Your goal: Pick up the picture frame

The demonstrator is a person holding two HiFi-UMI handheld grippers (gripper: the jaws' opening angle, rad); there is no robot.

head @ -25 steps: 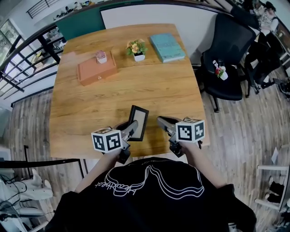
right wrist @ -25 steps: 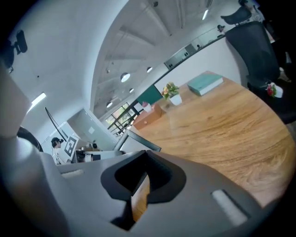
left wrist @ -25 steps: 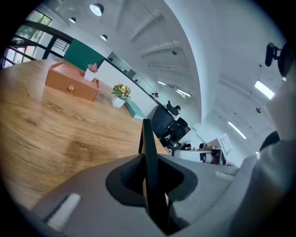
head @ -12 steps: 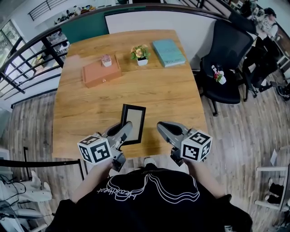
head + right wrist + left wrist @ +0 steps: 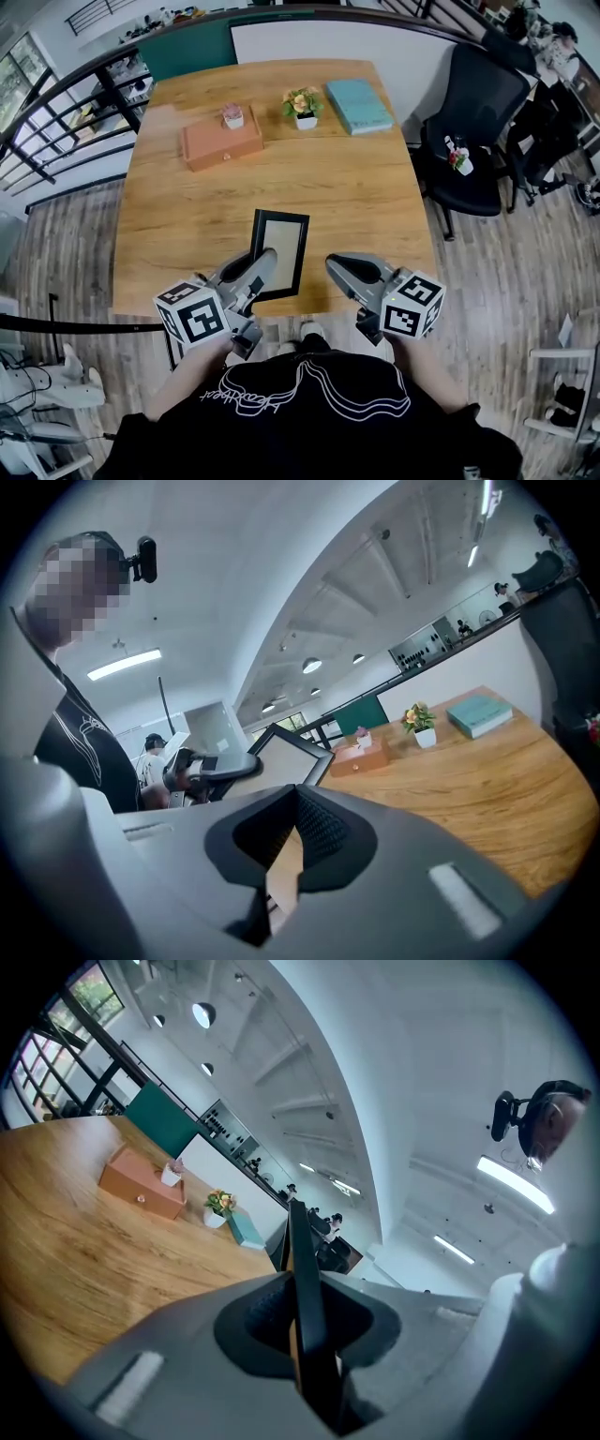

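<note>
The picture frame (image 5: 279,248) is black with a pale insert. It hangs over the near part of the wooden table (image 5: 187,216), gripped at its lower left edge. My left gripper (image 5: 258,265) is shut on that edge. In the left gripper view the frame (image 5: 298,1241) rises edge-on from between the jaws of the left gripper (image 5: 300,1283). My right gripper (image 5: 336,265) hovers just right of the frame, shut with nothing in it. The right gripper view shows its closed jaws (image 5: 295,794) and the frame (image 5: 286,752) beyond them.
An orange box (image 5: 221,142) carries a small pink plant (image 5: 232,115) at the far left of the table. A flower pot (image 5: 304,103) and a teal book (image 5: 360,105) lie at the far right. A black office chair (image 5: 478,122) stands right of the table, a railing at left.
Both grippers have drawn back toward the person's body. The frame has stayed in the left gripper and now faces up more squarely.
</note>
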